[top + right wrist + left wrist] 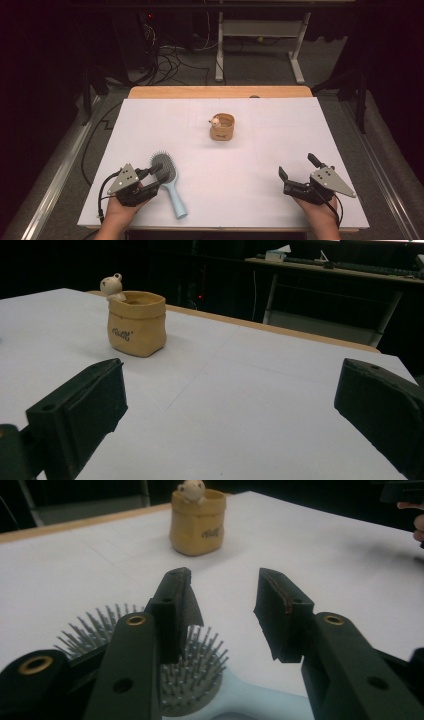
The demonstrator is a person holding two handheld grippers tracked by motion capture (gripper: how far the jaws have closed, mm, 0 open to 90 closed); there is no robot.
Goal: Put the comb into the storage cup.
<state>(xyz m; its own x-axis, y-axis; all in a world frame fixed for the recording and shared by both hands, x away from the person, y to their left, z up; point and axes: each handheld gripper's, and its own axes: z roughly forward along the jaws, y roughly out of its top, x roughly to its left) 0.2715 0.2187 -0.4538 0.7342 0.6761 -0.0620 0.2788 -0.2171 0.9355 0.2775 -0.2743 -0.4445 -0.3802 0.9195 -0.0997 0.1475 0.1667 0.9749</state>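
Over hairbrush [195, 680] | left claw [223, 612] half-open, gripping nothing | right claw [225, 410] wide, empty

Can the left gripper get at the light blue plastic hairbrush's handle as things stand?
Probably yes. The left gripper hovers right at the light blue plastic hairbrush, its jaws apart just above the bristled head, and nothing lies between them and the handle.

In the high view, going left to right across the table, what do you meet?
Left hand-held gripper → hairbrush → yellow pot with the small figure on its rim → right hand-held gripper.
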